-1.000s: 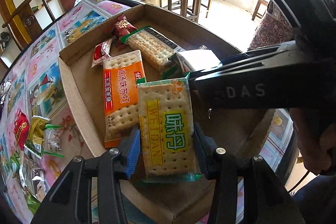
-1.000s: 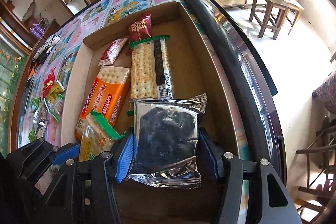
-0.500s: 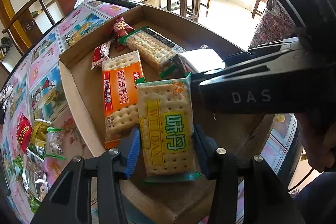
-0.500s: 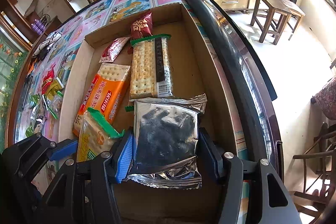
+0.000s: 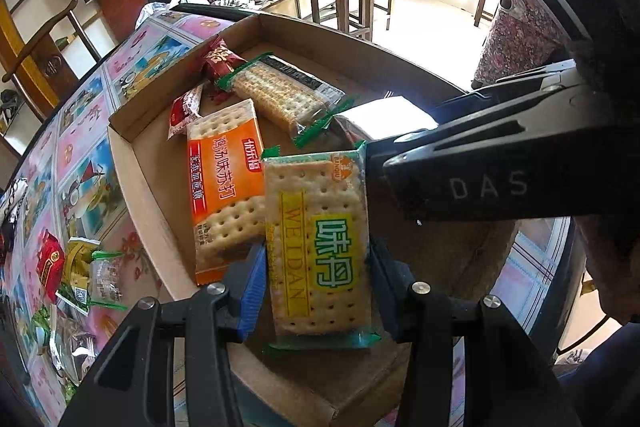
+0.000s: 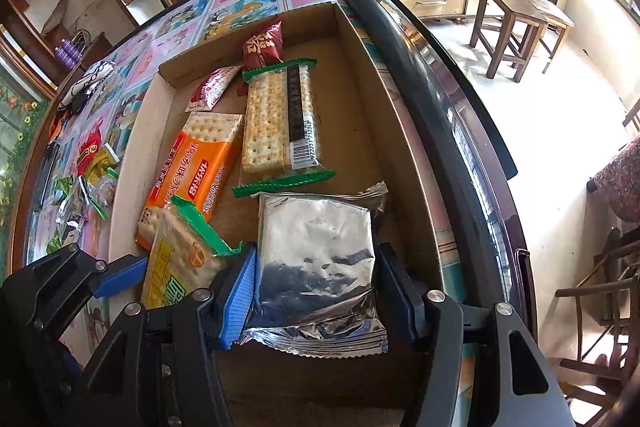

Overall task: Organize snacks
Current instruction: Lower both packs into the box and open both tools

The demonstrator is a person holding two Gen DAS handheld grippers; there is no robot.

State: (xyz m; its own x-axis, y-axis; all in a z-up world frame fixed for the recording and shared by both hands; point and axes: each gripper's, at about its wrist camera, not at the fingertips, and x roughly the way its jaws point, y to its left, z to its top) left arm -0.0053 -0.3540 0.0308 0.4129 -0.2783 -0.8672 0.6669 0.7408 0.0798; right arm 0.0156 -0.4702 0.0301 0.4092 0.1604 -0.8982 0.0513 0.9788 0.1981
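My left gripper [image 5: 318, 285] is shut on a yellow-green WEIDAN cracker pack [image 5: 320, 247], held over the near end of a shallow cardboard box [image 5: 124, 163]. My right gripper [image 6: 316, 293] is shut on a silver foil snack pack [image 6: 316, 251], held over the same box [image 6: 400, 131] beside the left gripper [image 6: 120, 273]. In the box lie an orange cracker pack [image 5: 226, 187], a long clear cracker pack [image 5: 280, 95], a dark red wrapper [image 5: 218, 61] and a small red-white sachet [image 5: 184, 109].
The box stands on a table with a picture-tile cloth [image 5: 80, 147]. Loose snack packets [image 5: 72, 271] lie on the cloth left of the box. The table's dark curved edge [image 6: 440, 99] runs right of the box, with floor and wooden stools beyond.
Both grippers have kept their packs and hardly moved over the box; the views shifted slightly. The foil pack now catches more light.
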